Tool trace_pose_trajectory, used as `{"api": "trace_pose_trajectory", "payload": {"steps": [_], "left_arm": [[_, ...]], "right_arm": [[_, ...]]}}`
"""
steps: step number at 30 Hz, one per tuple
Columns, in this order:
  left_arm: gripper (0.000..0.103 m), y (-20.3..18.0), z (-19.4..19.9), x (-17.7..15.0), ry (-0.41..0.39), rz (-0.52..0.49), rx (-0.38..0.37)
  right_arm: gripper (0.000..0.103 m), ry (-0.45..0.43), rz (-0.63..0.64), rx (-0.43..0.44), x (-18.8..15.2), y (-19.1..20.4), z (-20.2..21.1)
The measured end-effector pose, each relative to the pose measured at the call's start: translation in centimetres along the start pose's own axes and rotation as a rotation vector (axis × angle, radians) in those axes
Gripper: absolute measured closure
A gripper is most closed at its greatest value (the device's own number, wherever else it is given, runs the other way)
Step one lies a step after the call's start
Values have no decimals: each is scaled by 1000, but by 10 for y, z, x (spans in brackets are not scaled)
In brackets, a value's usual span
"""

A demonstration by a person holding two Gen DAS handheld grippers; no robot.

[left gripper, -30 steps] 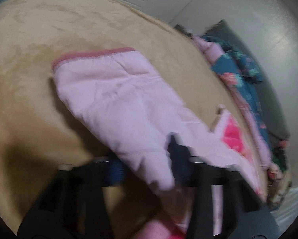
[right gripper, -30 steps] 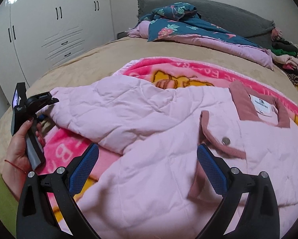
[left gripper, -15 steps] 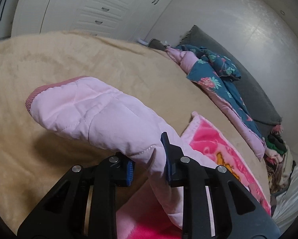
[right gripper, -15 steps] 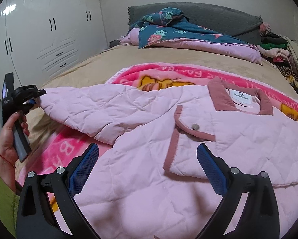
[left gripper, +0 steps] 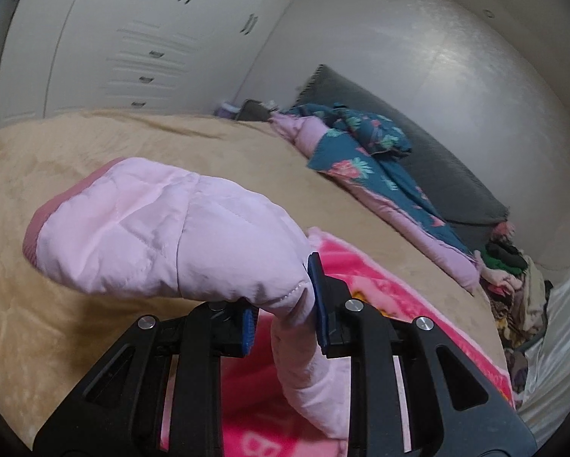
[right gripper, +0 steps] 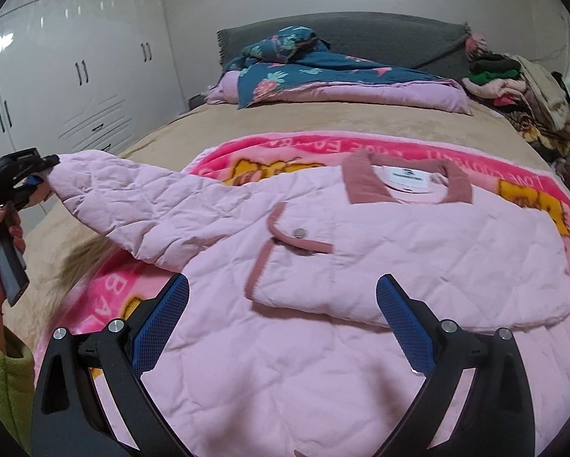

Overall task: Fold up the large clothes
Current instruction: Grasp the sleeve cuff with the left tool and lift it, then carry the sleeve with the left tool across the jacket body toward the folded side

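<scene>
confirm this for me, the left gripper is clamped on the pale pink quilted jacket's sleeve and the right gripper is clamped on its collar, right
Not quite. The right gripper is open and holds nothing, hovering above the pale pink quilted jacket, as the right wrist view shows. The left gripper is indeed clamped on the sleeve.

Pretty clearly somebody's bedroom at home: there's a big bed [right gripper: 247,122] with a tan plush cover and a grey padded headboard [right gripper: 380,34], a rumpled teal floral quilt [right gripper: 285,72] with a lilac underside up near the head end, a hot pink cartoon blanket [right gripper: 361,146] spread over the middle, a heap of loose clothes [right gripper: 513,83] along one side, and glossy white built-in wardrobes [right gripper: 75,72] filling the wall
</scene>
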State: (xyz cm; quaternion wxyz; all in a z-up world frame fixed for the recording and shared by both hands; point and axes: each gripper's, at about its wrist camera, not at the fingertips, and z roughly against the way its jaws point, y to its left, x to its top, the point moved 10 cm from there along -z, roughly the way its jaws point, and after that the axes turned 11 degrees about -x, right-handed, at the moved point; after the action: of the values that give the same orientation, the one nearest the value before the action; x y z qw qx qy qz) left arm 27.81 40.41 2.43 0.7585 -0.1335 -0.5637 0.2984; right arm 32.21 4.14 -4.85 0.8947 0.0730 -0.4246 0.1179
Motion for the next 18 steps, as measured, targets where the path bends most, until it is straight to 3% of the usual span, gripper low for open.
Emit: {"api": "trace_pose_trajectory", "payload": {"steps": [18], "left_arm": [[87, -105, 18, -36, 18, -157, -143]], "right_arm": [[5, -42, -81, -58, -11, -67, 43]]}}
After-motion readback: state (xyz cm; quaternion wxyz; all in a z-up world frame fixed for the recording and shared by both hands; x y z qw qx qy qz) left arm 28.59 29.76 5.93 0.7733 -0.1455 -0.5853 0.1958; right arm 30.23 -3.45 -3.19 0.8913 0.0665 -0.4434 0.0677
